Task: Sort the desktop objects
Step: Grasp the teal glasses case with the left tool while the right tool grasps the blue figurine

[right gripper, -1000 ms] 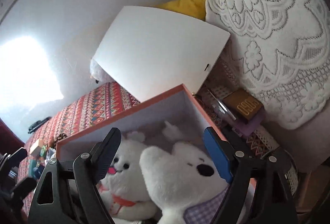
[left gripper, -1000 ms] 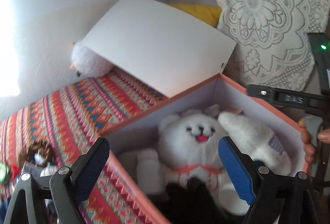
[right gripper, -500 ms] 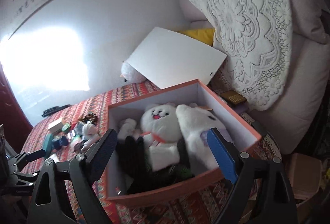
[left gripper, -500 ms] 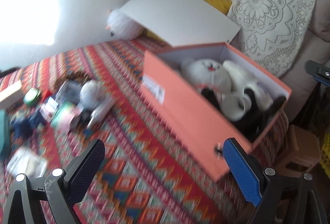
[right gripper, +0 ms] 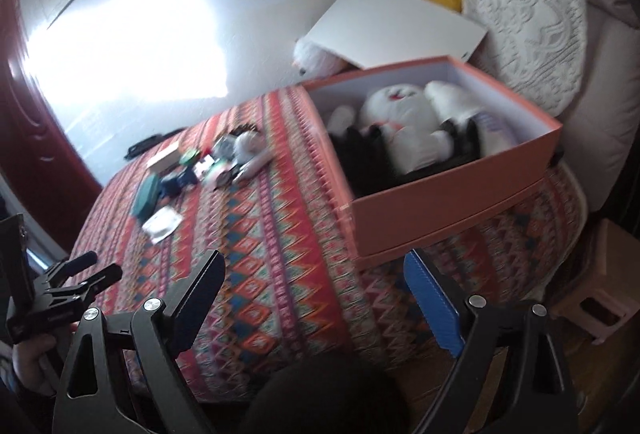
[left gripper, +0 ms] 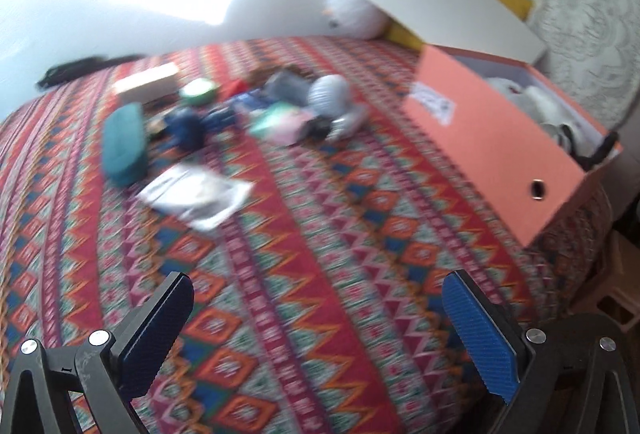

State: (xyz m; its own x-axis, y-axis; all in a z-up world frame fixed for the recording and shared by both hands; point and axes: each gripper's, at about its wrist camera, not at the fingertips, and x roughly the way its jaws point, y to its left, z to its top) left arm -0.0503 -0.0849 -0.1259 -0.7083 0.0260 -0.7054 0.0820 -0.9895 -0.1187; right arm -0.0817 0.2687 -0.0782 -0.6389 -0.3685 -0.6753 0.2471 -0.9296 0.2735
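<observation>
Both wrist views angle down across patterned cloth (left gripper: 320,234); both share orange box (right gripper: 460,194), clutter (left gripper: 240,114).

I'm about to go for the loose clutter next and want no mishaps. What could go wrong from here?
1. The box sits at the table's corner, so a bump might tip it off.
2. The pile is tightly bunched, so the left gripper, jaws opening and empty, may catch two items.
3. The flat packet could be hard to pinch.

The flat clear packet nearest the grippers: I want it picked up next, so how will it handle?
The packet looks thin and glossy, so it is probably floppy and slippery. Lying flat on the patterned cloth, its edge may be hard to catch.
</observation>
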